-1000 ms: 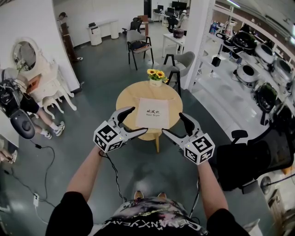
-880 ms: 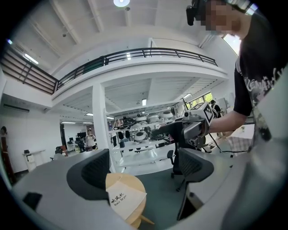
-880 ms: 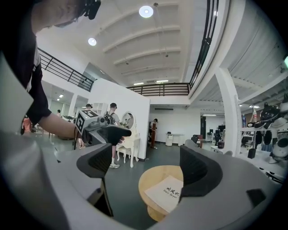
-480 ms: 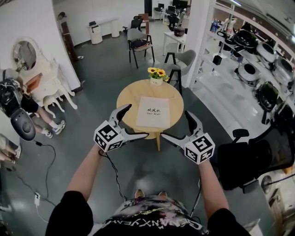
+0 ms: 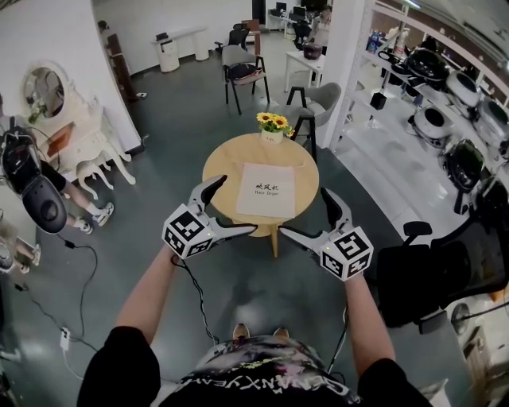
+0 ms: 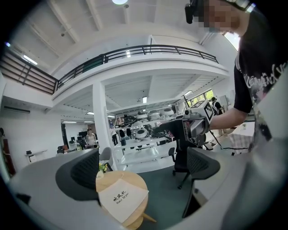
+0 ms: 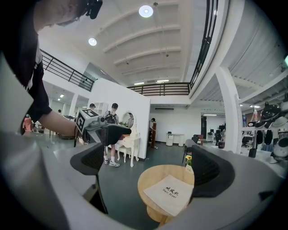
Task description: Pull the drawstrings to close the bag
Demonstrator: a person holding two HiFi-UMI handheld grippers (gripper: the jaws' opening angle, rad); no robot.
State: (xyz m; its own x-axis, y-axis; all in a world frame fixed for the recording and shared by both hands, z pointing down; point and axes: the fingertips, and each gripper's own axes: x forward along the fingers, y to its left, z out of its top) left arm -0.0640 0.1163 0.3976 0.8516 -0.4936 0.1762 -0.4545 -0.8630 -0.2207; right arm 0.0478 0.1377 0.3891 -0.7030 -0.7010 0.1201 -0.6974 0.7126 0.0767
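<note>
Here, a round wooden desk (image 5: 221,163) stands on the grey floor (image 5: 183,127) of a big room. A flat white cloth bag (image 5: 266,191) lies in the middle of the desk, with yellow flowers (image 5: 272,123) behind it. The left gripper (image 5: 236,206) and the right gripper (image 5: 304,212) hang in front, fingers wide apart, holding nothing.

A wide hall with a smooth grey floor (image 5: 183,135) and white walls (image 5: 56,40) has a round wooden surface (image 5: 227,163) at its middle, with a dark chair (image 5: 241,75) and a grey chair (image 5: 320,107) beyond it. A white ornate dressing table (image 5: 79,147) with an oval mirror (image 5: 45,91) stands at the left wall; past a white column (image 5: 343,56) on the right run white shelves (image 5: 398,159), and a black office chair (image 5: 433,278) stands near them. Overhead, a railed gallery (image 6: 135,48) runs under a beamed ceiling with round lamps (image 7: 145,11).
</note>
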